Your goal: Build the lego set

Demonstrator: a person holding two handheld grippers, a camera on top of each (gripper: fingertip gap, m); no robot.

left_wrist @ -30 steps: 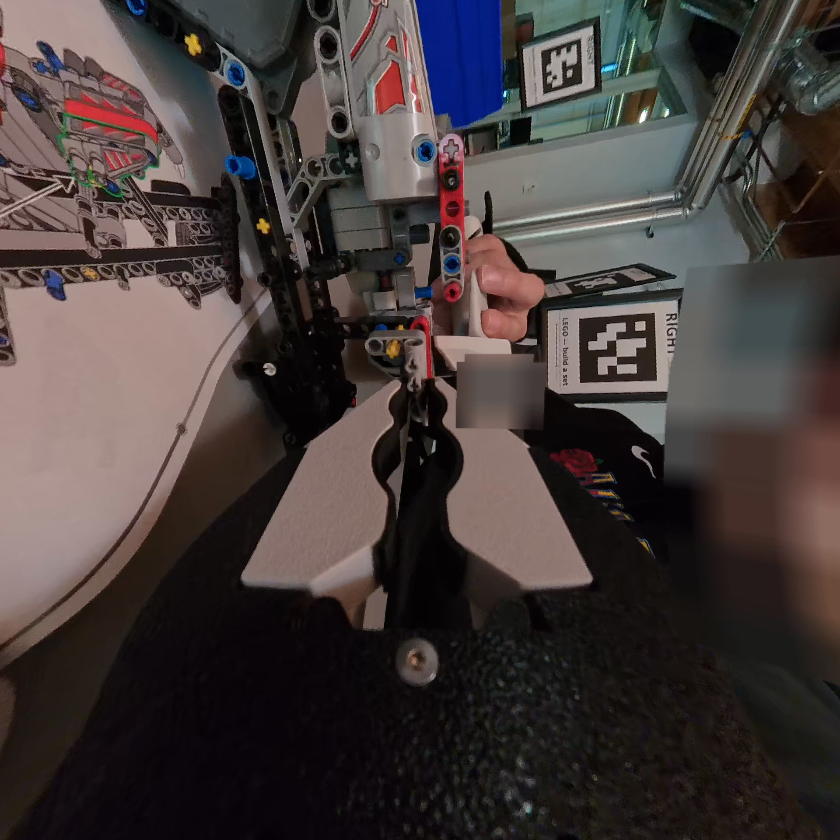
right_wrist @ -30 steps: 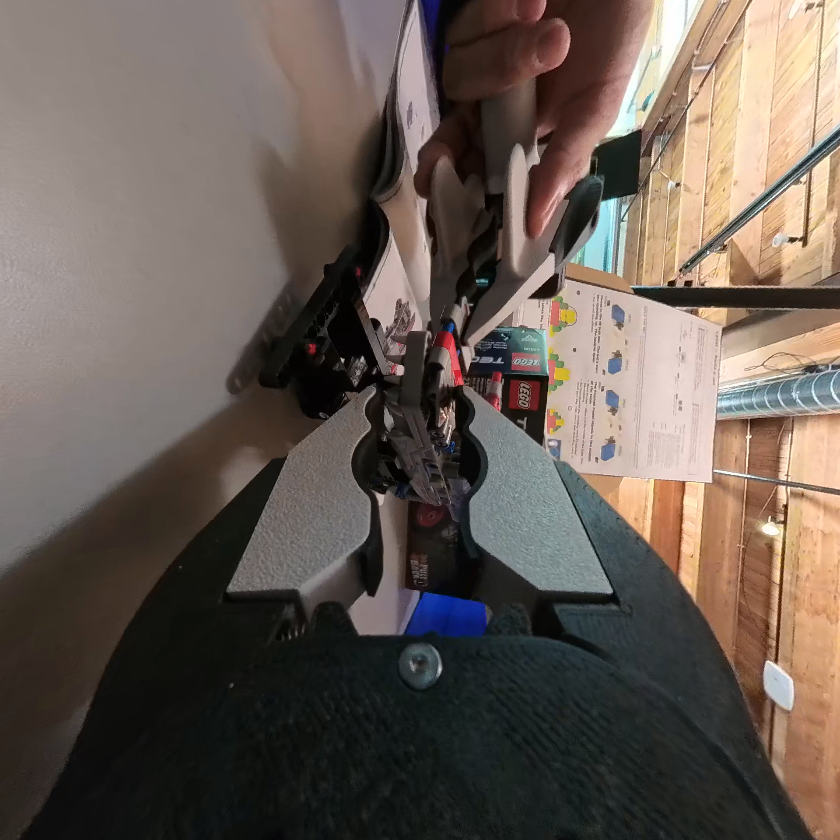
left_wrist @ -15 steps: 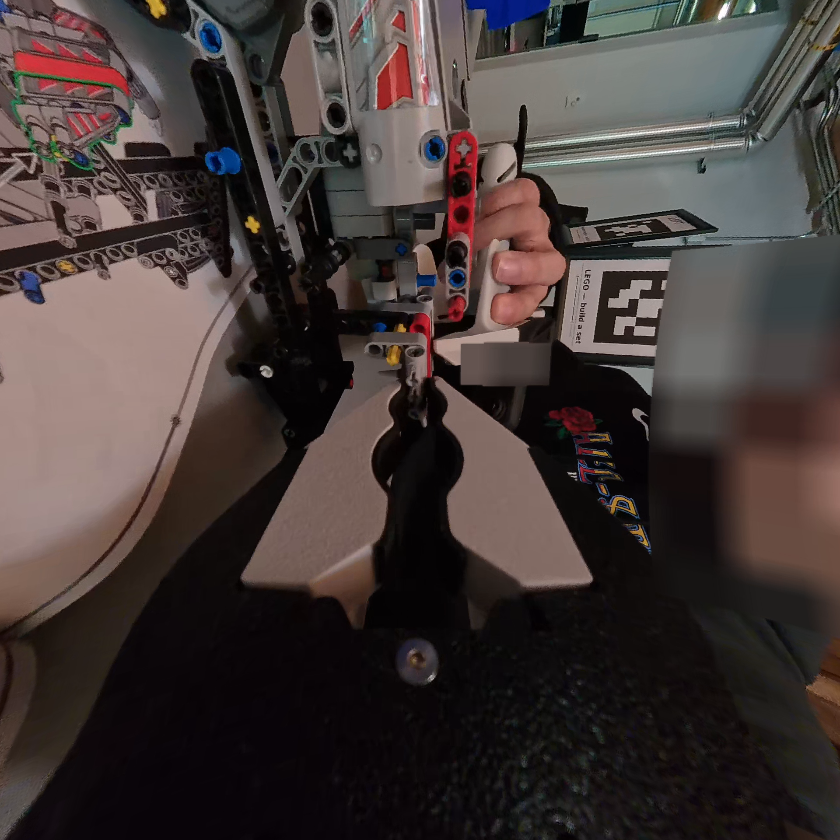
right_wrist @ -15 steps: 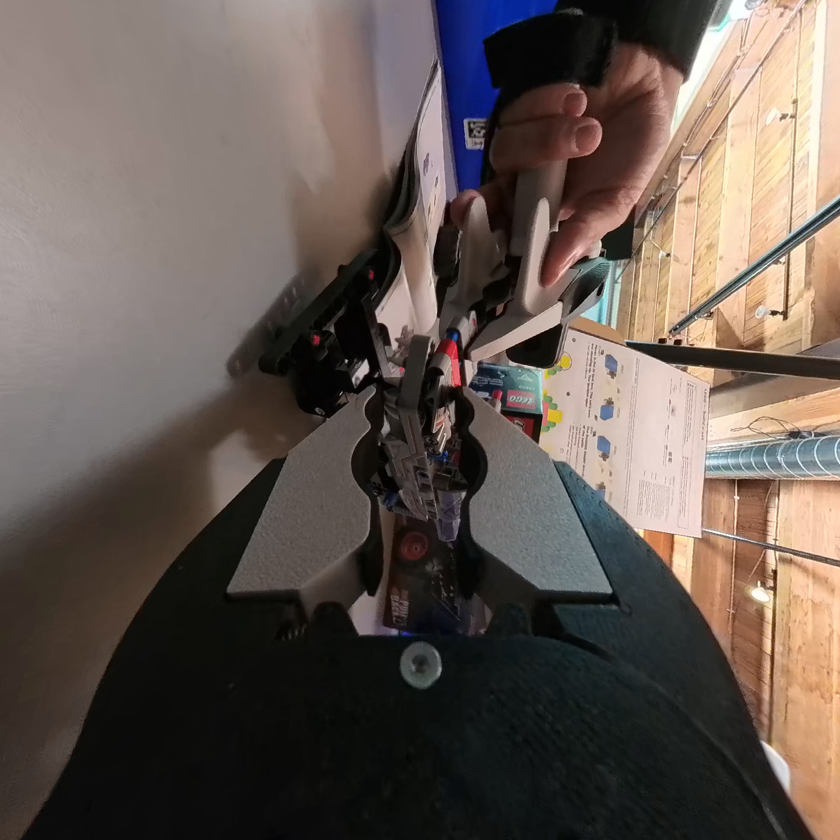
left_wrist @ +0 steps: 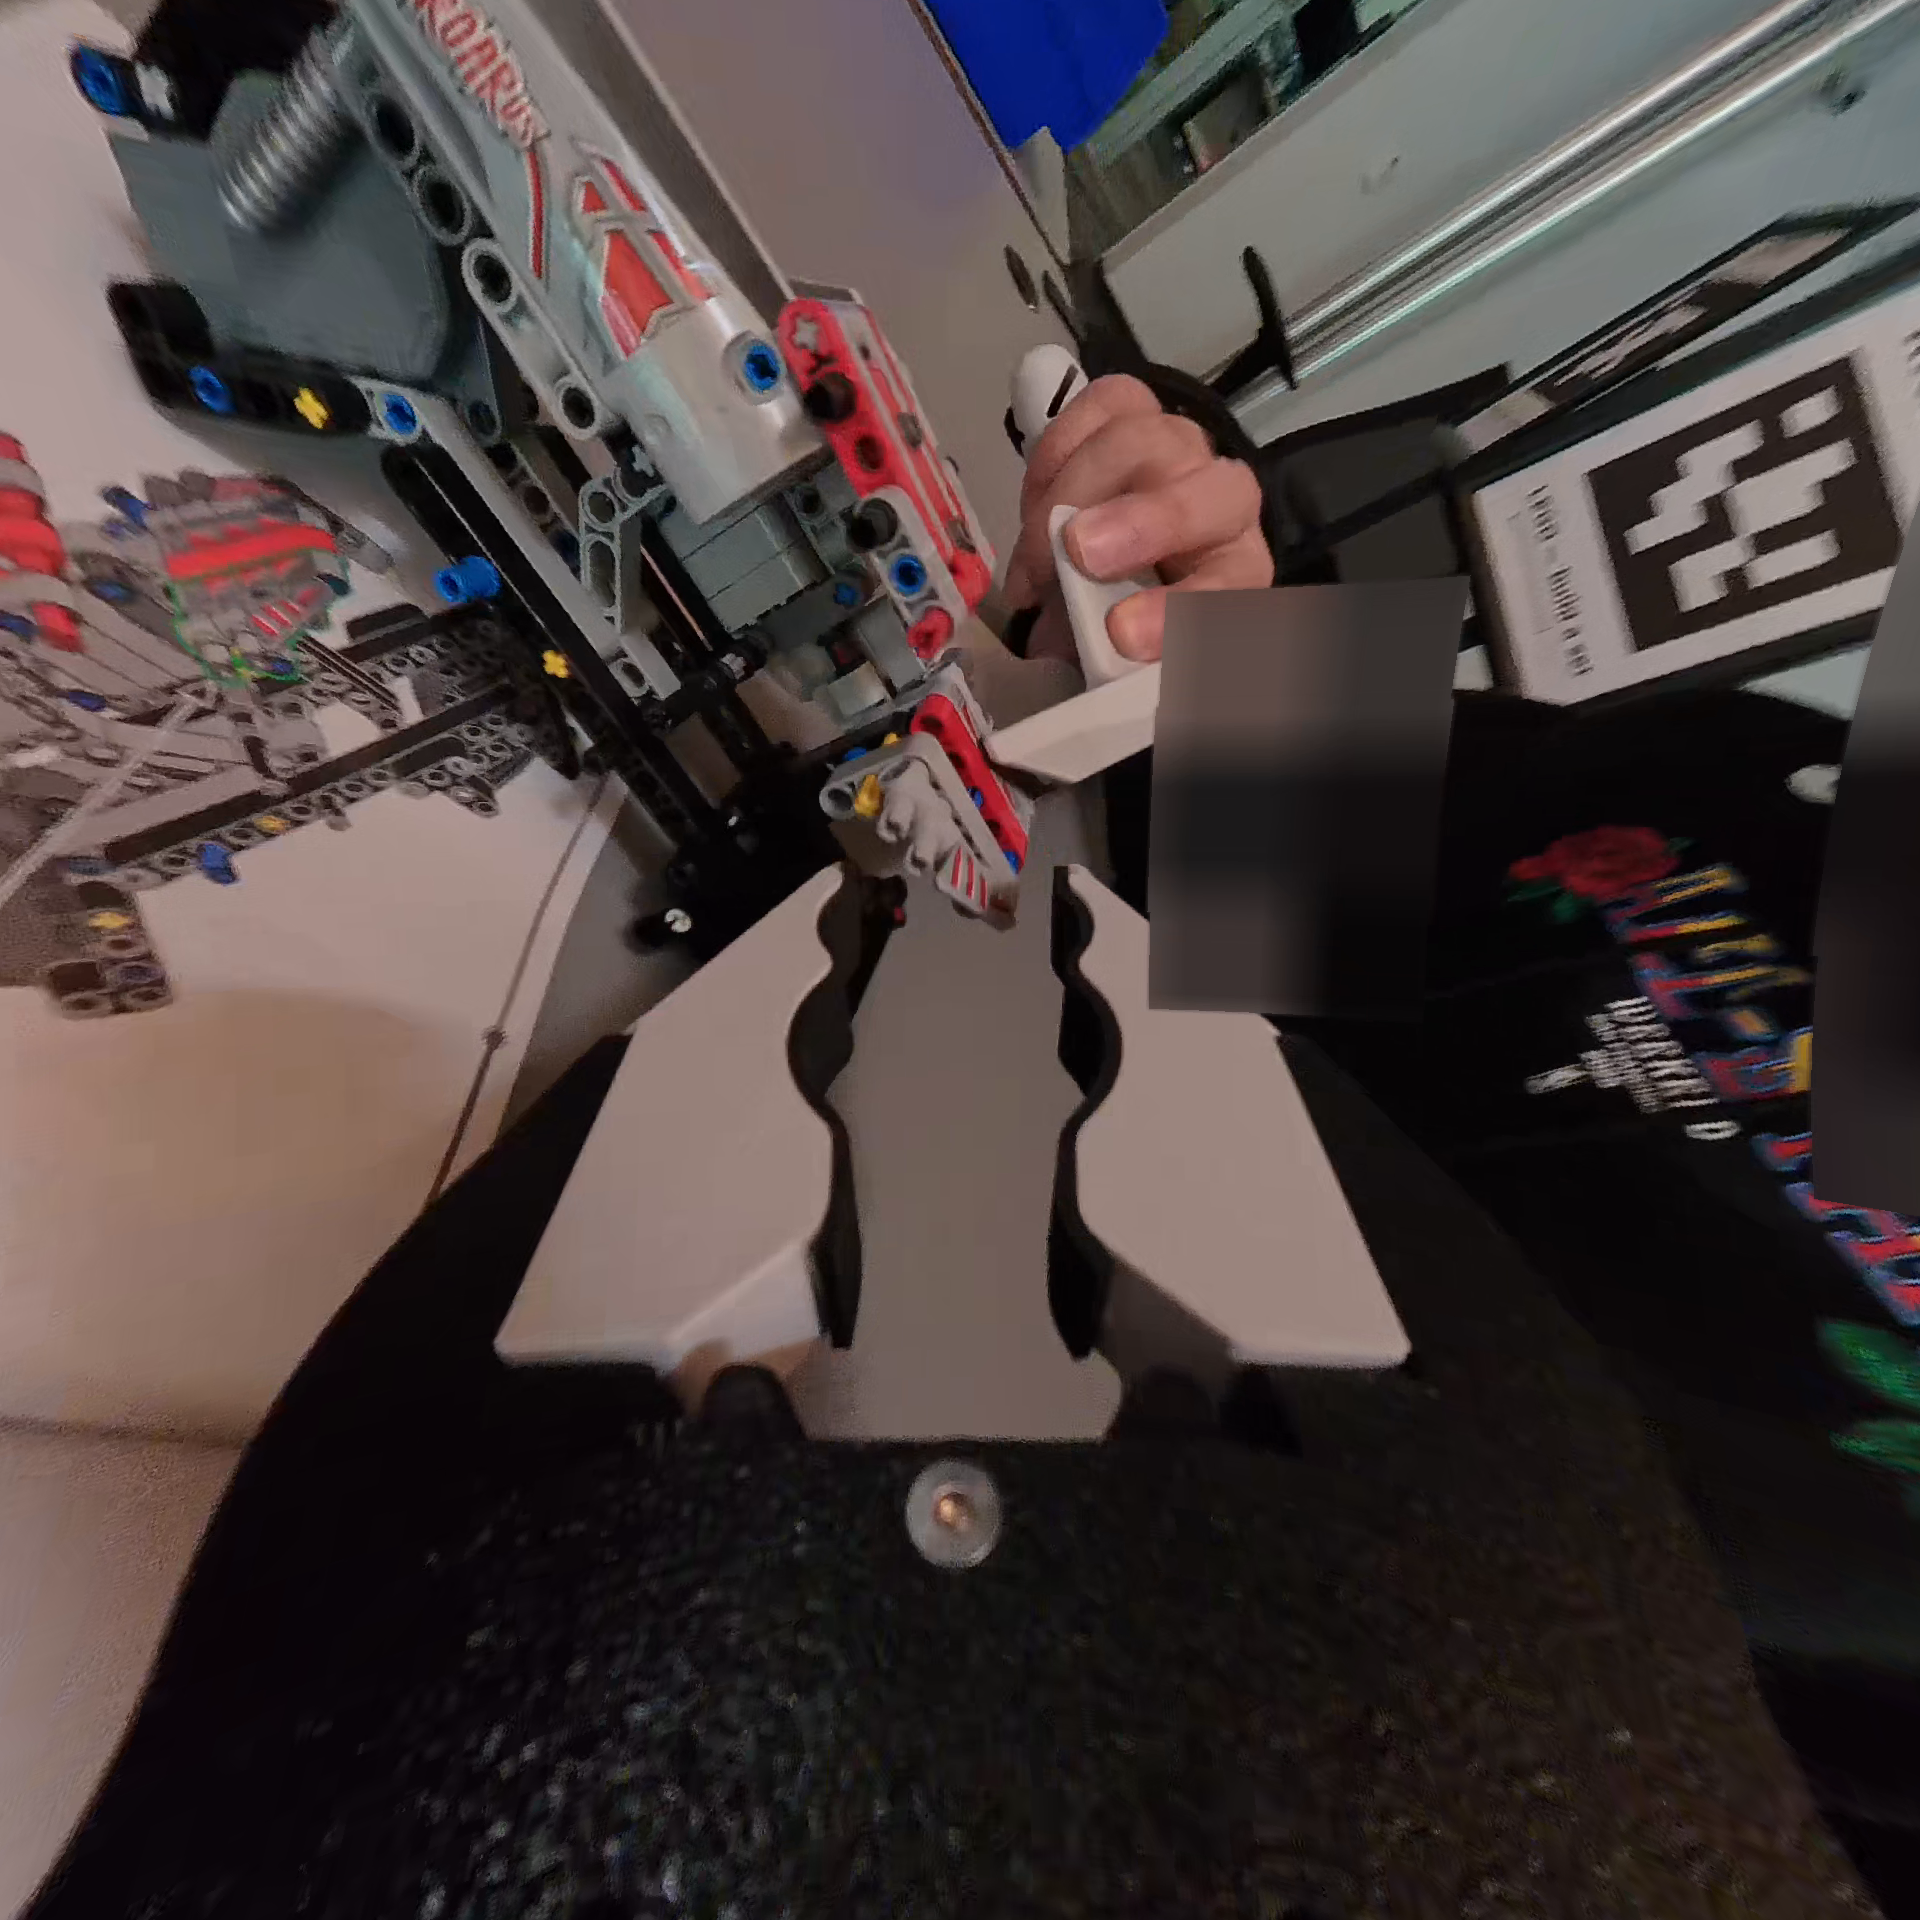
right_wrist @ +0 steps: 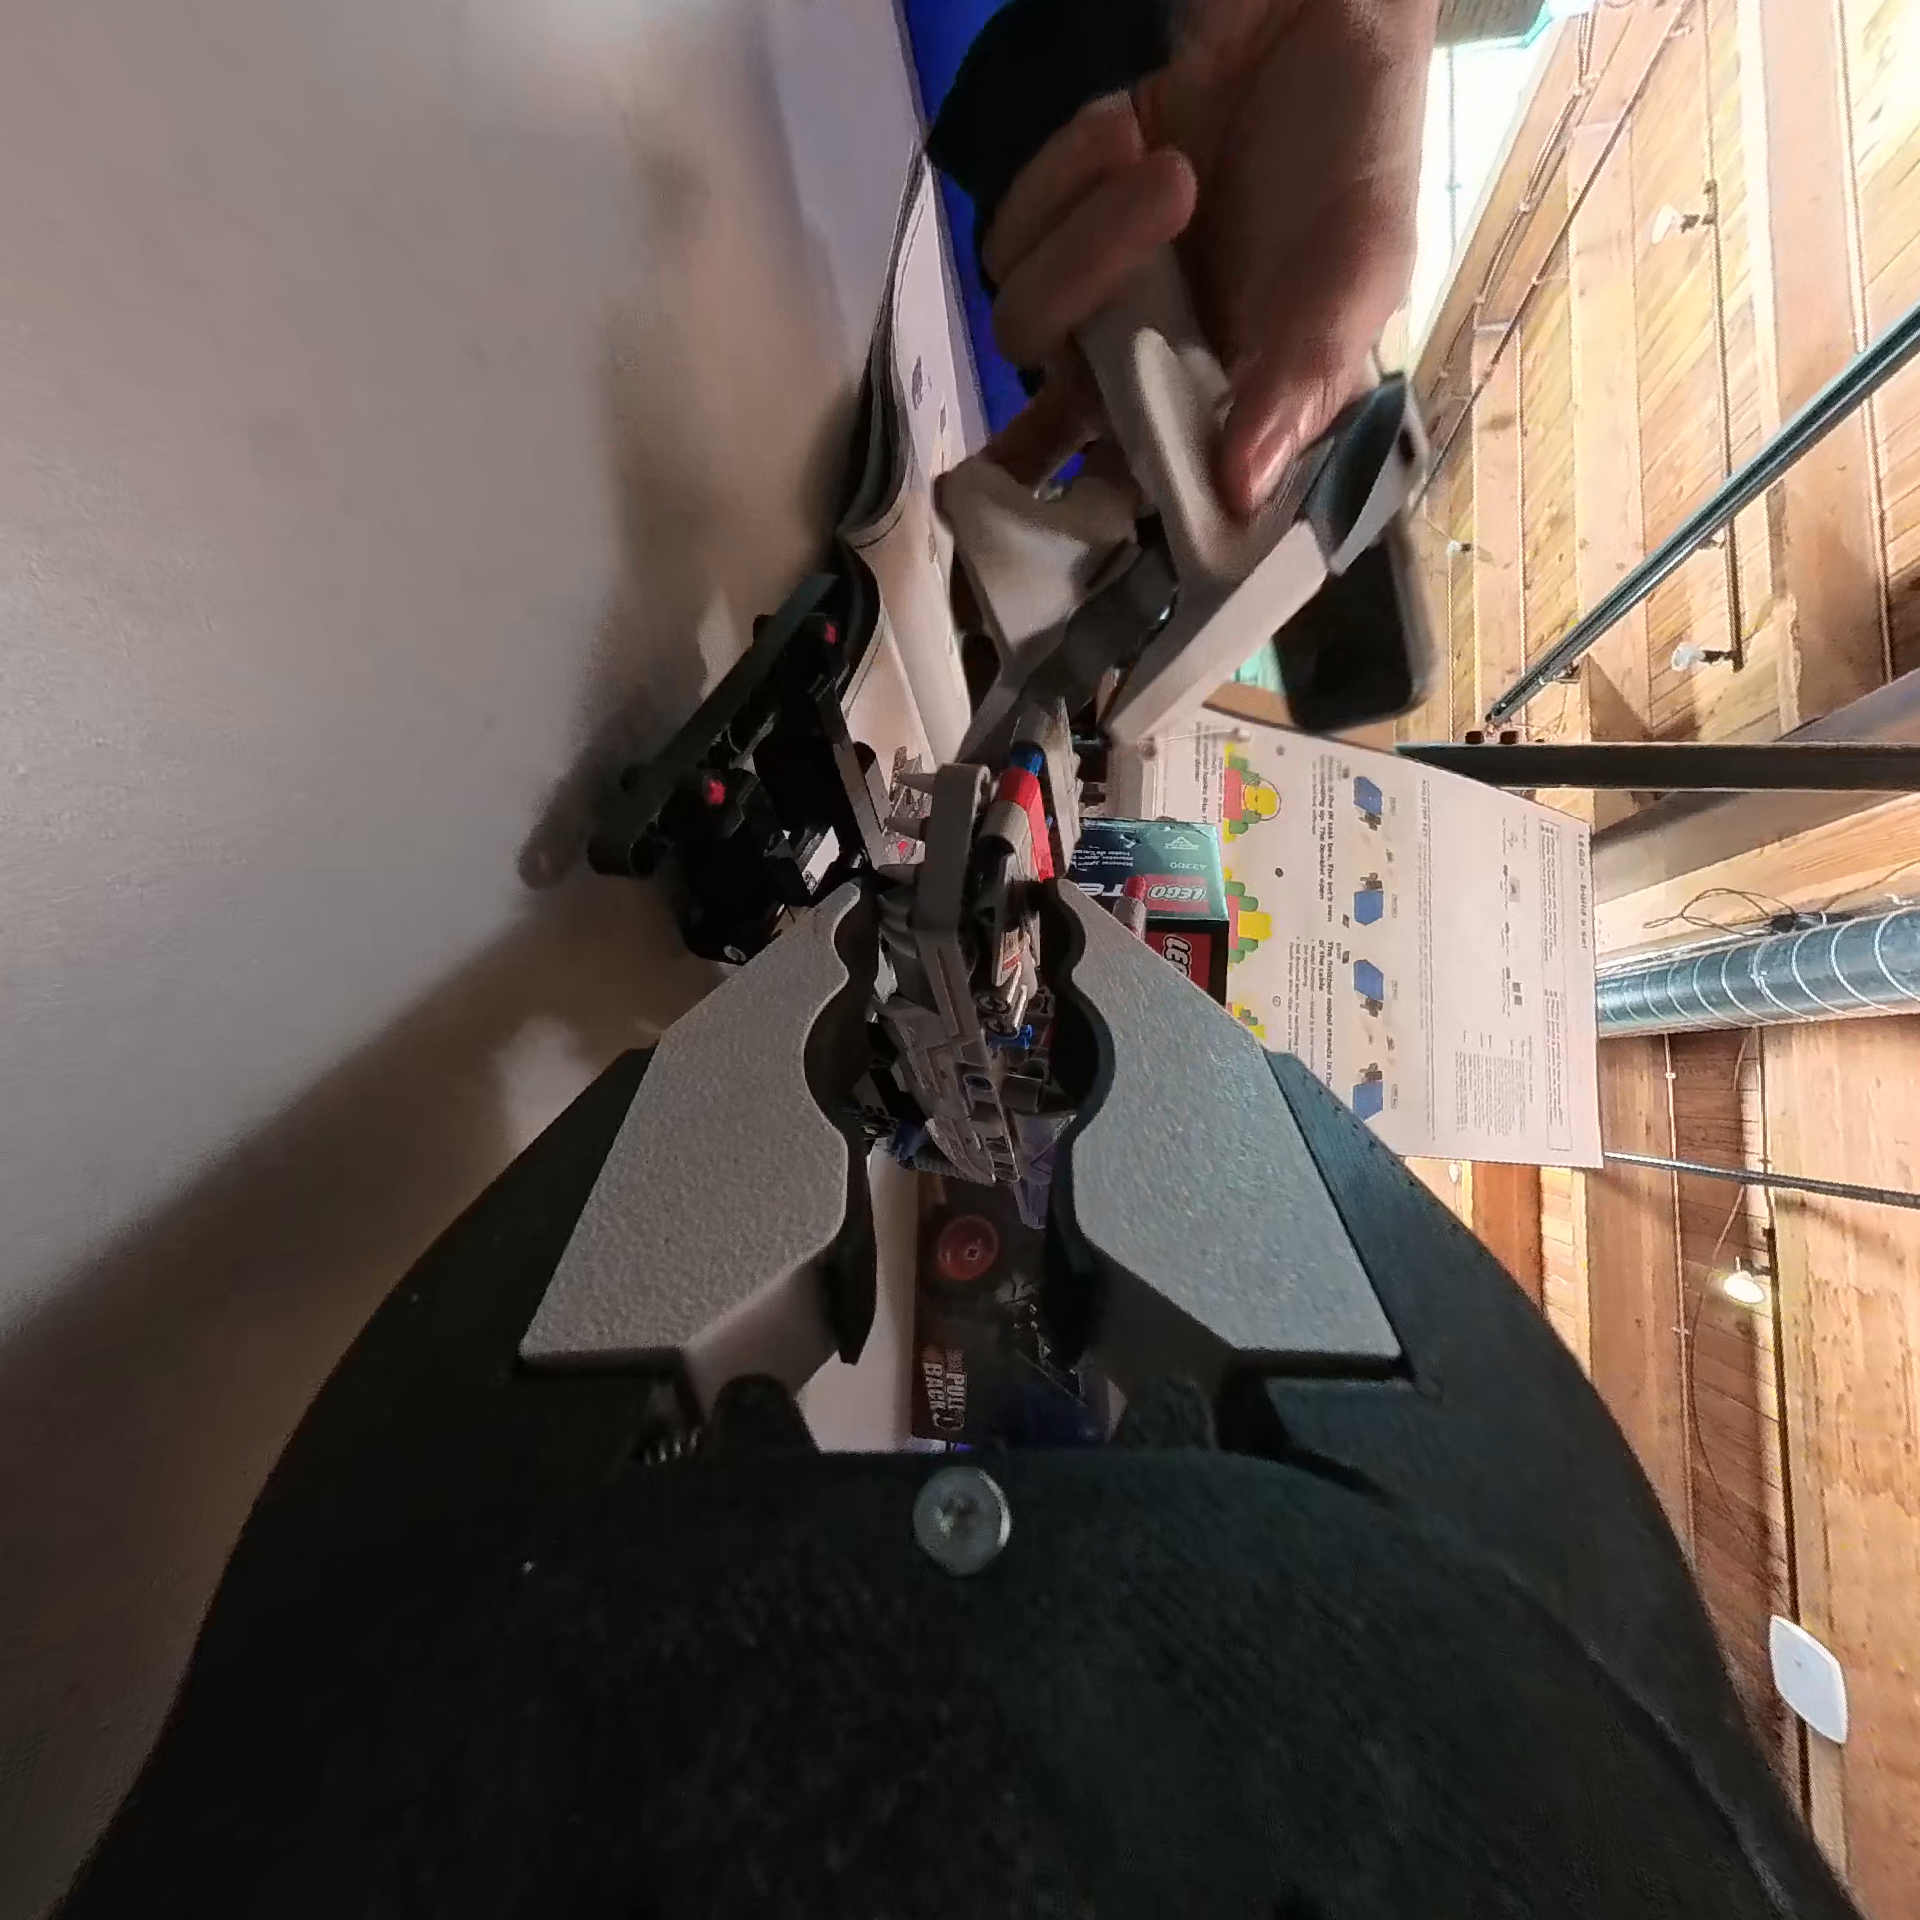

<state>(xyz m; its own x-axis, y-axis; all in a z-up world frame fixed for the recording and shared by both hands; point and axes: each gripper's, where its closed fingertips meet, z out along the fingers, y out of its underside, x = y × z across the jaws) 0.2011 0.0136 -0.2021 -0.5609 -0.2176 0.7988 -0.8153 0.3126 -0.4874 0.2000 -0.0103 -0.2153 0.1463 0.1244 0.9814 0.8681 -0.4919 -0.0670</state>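
While the left hand-held gripper (left_wrist: 951,894) gapes empty, the right hand-held gripper (right_wrist: 961,914) clamps the lego model (right_wrist: 951,997).

Left gripper (left_wrist: 951,883): fingers parted, gap between them clear down to the table (left_wrist: 208,1195). Directly ahead of the tips a small red-and-grey piece (left_wrist: 940,821) blocks the way, with the lego model (left_wrist: 623,436) rising behind it. The open instruction booklet (left_wrist: 187,644) lies flat to the left. To the right, the person's hand (left_wrist: 1132,509) on the other gripper's handle closes off that side.

Right gripper (right_wrist: 961,904): fingers packed around the model; the lego box (right_wrist: 1174,914) stands just beyond.
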